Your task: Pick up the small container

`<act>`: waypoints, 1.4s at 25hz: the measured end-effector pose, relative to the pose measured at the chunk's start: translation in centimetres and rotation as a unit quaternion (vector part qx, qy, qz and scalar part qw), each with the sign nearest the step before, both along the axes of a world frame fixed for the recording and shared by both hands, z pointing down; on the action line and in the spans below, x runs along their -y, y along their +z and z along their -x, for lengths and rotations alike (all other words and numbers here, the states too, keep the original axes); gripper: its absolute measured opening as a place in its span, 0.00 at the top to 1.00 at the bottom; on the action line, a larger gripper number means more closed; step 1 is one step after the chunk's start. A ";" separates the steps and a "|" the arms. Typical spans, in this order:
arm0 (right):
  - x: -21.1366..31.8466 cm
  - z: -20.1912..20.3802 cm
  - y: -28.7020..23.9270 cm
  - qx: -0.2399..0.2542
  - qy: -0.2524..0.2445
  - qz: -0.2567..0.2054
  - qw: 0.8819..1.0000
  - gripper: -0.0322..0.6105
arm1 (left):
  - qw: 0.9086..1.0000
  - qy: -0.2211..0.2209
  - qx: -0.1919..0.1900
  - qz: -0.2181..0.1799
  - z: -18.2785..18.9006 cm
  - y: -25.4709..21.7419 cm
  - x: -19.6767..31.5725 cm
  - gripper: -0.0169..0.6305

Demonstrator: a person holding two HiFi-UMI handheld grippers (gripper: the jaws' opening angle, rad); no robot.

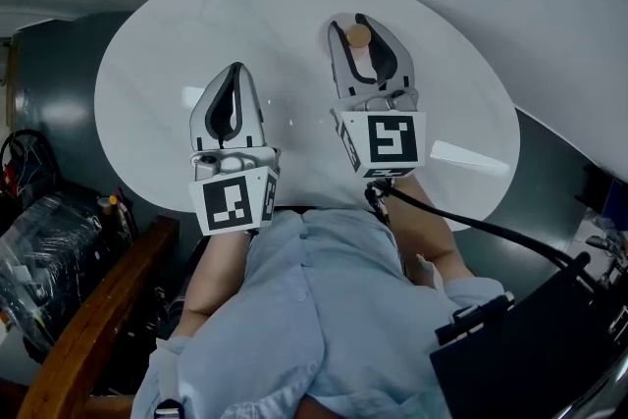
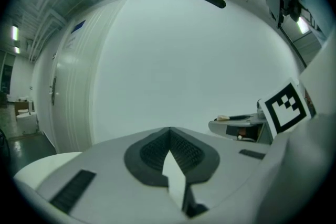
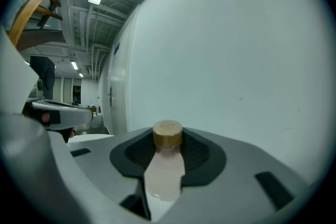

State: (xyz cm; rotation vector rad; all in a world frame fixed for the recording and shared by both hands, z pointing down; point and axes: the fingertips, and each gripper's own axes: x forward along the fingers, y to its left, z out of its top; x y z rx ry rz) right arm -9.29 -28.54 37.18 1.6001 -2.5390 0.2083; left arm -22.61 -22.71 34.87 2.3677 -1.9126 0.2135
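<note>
The small container [image 1: 358, 36] is a pale pink bottle [image 3: 166, 170] with a tan cap [image 3: 167, 134]. My right gripper [image 1: 353, 23] is shut on it, with the body between the jaws and the cap poking out at the tips. It is over the far part of the round white table [image 1: 167, 44]. My left gripper [image 1: 234, 70] hovers nearer me and to the left, and its jaws [image 2: 169, 130] are shut with nothing between them. In the left gripper view the right gripper's marker cube [image 2: 286, 107] shows at the right edge.
The person's pale blue shirt [image 1: 314, 309] fills the bottom centre. A wooden rail [image 1: 98, 309] and wrapped bags with cables [image 1: 49, 250] sit at the left. A black cable [image 1: 471, 226] runs from the right gripper to black gear [image 1: 530, 348] at lower right. A white wall lies ahead.
</note>
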 end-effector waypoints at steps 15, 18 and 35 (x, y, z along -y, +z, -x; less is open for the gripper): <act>-3.6 1.2 -7.5 -0.008 -0.029 -0.057 0.998 0.76 | 0.997 0.000 -0.011 -0.076 0.4 -6.0 -0.4 0.98; -4.0 1.6 -8.1 -0.010 -0.032 -0.064 0.997 0.76 | 0.996 0.004 -0.012 -0.087 0.5 -6.8 -0.3 0.97; -4.5 2.6 -8.4 -0.013 -0.039 -0.066 0.997 0.76 | 0.995 0.011 -0.011 -0.096 0.6 -7.6 -0.2 0.97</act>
